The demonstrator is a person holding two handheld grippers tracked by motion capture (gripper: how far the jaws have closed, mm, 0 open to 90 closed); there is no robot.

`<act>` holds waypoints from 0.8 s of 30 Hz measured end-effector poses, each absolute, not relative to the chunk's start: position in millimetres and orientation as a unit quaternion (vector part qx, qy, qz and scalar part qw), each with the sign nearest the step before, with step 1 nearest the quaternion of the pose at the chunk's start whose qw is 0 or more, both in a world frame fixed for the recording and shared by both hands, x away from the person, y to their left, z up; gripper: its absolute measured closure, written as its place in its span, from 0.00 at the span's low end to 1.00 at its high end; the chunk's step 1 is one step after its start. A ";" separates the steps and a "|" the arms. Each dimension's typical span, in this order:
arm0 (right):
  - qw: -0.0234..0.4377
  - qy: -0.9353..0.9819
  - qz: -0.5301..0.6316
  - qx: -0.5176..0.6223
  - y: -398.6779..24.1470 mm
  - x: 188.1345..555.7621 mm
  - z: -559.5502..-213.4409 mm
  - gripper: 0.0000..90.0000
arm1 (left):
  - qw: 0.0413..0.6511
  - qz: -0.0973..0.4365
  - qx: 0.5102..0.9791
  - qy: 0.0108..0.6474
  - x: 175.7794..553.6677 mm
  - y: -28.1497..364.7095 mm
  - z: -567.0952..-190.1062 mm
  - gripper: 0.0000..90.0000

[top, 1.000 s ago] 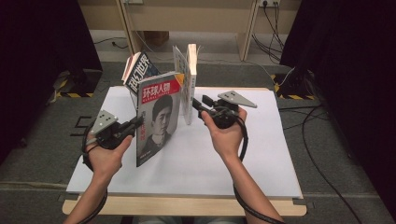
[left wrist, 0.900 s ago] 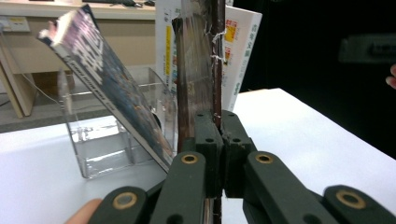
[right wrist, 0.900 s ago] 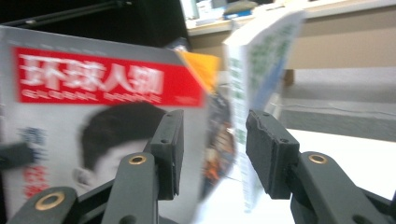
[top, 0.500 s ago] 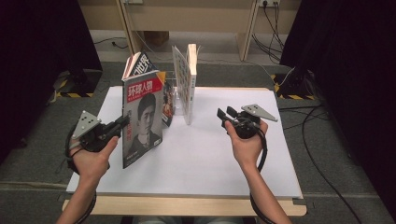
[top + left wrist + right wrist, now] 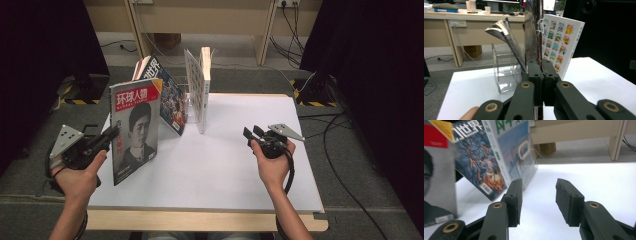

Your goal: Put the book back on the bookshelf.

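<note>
Clamping one portrait-cover magazine (image 5: 134, 131) upright by its edge, the left gripper (image 5: 111, 134) has two more magazines (image 5: 169, 95) leaning beyond it, while the right gripper (image 5: 251, 135) hangs open, empty, well apart.

Each claw, left (image 5: 111, 134) and right (image 5: 251, 134), has a black body with a grey three-cornered plate on top. The jaws are matt black, flat-faced blocks on black linkage bars. Brass-coloured rivets mark the pivots; small recessed screws sit in the jaw blocks. A black cable trails from each unit. Forearms are unsleeved.
</note>
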State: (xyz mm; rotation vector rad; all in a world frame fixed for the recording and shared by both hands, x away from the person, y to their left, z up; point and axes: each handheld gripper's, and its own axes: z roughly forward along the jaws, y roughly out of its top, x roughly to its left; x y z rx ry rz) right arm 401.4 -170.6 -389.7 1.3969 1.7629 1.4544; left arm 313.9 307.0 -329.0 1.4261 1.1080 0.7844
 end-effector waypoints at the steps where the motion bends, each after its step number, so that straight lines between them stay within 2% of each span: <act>1: 0.229 0.639 0.527 0.511 -172.8 400.7 -391.6 0.64 | 0.552 0.334 0.603 0.469 312.4 309.6 -329.0 0.97; 11: 0.230 0.629 0.519 0.531 -190.5 396.2 -405.5 0.64 | 0.553 0.340 0.588 0.483 297.4 330.7 -328.4 0.97; 24: 0.225 0.626 0.516 0.539 -192.4 394.5 -412.6 0.64 | 0.556 0.356 0.551 0.511 280.6 365.4 -328.9 0.97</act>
